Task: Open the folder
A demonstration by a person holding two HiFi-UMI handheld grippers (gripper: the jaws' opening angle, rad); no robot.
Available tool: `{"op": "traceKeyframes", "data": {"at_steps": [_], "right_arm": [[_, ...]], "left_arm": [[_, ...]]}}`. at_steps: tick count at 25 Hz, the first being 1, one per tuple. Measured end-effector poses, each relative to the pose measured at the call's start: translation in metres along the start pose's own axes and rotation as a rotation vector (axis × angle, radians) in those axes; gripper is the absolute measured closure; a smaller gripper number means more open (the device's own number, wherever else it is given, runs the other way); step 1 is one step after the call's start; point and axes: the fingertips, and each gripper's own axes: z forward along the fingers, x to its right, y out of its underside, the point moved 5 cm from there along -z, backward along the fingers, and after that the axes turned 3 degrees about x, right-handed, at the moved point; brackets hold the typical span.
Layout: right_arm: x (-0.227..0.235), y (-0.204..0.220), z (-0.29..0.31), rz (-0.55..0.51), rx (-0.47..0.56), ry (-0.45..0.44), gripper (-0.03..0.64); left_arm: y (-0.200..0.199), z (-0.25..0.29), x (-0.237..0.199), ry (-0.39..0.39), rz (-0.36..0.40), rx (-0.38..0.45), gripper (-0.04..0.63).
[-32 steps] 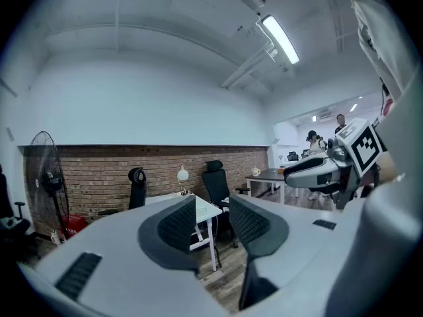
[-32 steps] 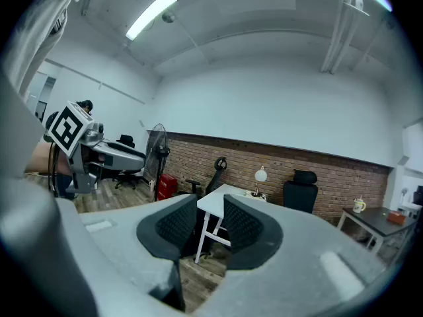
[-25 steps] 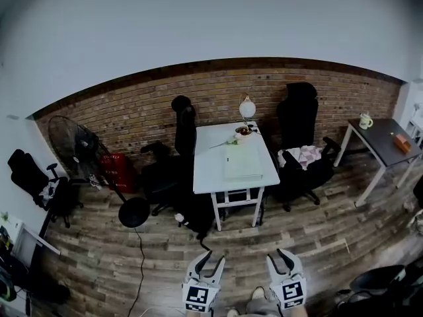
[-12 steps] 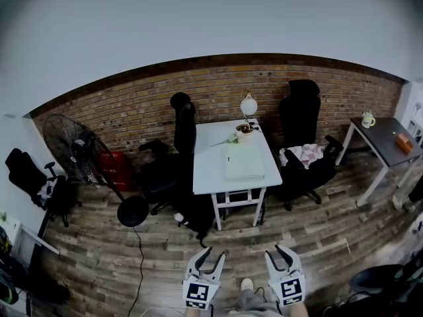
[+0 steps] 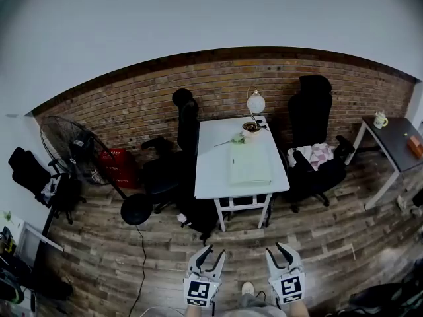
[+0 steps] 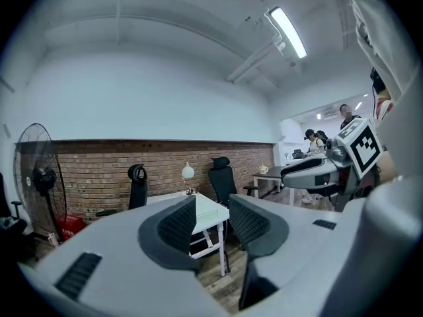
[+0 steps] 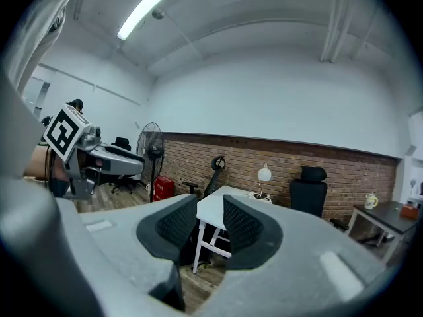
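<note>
Wood floor [image 5: 99,256]: L gripper [image 5: 213,256], R gripper [image 5: 279,253] level, parted

The head view looks steeply down from well back onto the white counter [image 5: 215,167] and brick wall [image 5: 132,107], which the left gripper view and right gripper view, facing nearly level, also show.

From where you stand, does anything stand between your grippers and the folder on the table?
Nothing visible does. Only bare floor lies between the left gripper, the right gripper and the white table that bears the folder.
</note>
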Motion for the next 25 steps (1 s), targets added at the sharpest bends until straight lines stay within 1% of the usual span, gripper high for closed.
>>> {"op": "traceKeyframes", "data": {"at_steps": [9, 13, 18, 22, 25], "right_arm": [[0.069, 0.005, 0.063, 0.014, 0.003, -0.04, 0.506], [0.095, 0.01, 0.081, 0.018, 0.006, -0.054, 0.506], [0.116, 0.012, 0.1, 0.019, 0.017, -0.073, 0.506], [0.127, 0.013, 0.114, 0.028, 0.018, -0.079, 0.506], [0.133, 0.015, 0.122, 0.027, 0.023, -0.08, 0.506]], "left_arm": [[-0.009, 0.084, -0.014, -0.037, 0.009, -0.015, 0.439], [-0.01, 0.111, -0.015, -0.059, 0.007, -0.033, 0.439], [-0.012, 0.135, -0.018, -0.07, 0.023, -0.028, 0.439], [-0.014, 0.15, -0.021, -0.085, 0.011, -0.053, 0.439], [-0.012, 0.16, -0.023, -0.083, 0.015, -0.048, 0.439]]}}
